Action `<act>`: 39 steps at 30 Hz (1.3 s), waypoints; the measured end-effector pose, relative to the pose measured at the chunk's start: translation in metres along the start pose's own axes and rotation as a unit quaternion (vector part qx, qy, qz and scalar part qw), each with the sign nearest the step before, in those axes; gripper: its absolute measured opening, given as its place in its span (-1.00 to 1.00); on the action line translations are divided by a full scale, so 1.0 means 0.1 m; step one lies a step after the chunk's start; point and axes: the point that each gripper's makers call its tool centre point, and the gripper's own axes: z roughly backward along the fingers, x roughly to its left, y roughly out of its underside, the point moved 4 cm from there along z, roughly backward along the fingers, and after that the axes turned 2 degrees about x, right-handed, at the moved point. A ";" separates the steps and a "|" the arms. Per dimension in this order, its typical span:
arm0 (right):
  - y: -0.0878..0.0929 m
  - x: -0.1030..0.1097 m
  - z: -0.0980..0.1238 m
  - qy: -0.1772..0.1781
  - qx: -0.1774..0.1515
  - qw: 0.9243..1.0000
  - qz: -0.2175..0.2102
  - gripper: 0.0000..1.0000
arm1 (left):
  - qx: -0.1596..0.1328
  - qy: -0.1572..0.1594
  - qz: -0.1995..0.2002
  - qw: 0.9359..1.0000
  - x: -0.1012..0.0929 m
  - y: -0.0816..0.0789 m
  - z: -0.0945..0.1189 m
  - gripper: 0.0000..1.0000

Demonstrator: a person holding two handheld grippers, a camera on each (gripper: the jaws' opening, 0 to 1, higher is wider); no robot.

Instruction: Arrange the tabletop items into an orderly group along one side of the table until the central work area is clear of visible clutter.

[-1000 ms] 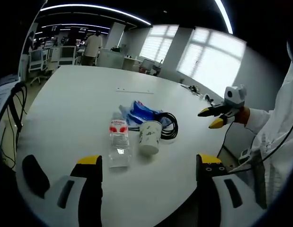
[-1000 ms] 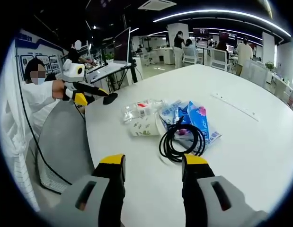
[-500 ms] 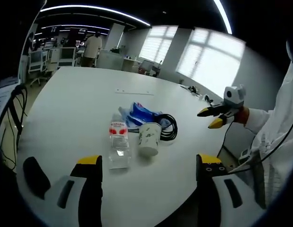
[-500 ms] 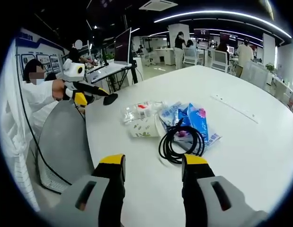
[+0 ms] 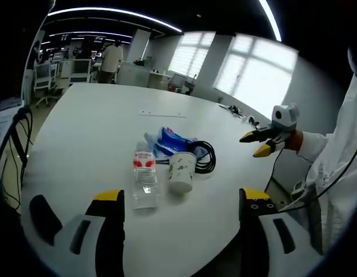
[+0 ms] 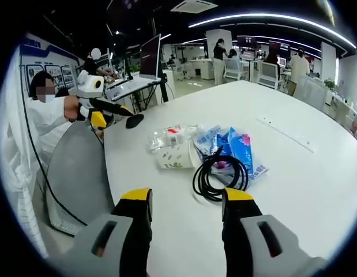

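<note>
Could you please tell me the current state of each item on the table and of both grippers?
water bottle: lying on its side, looks nearly empty.
paper cup: tipped on its side beside the bottle.
black cable: coiled, resting partly on the blue packets.
blue packets: lying flat, overlapping.
left gripper: open, holding nothing.
right gripper: open, holding nothing.

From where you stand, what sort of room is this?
Probably an open-plan office: a big white table, desks with a monitor, office chairs and long ceiling lights.
</note>
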 end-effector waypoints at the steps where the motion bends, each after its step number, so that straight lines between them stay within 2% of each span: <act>1: -0.01 -0.01 0.00 0.000 -0.001 1.000 0.000 -0.06 | 0.000 0.000 0.000 1.000 0.00 0.00 0.00 0.66; 22: -0.13 -0.14 -0.04 0.007 -0.003 1.000 0.010 -0.07 | -0.006 0.001 -0.006 1.000 0.03 -0.11 -0.03 0.66; 39: -0.20 -0.23 -0.07 0.015 -0.004 1.000 0.017 -0.09 | -0.016 0.007 -0.015 1.000 0.04 -0.27 -0.10 0.66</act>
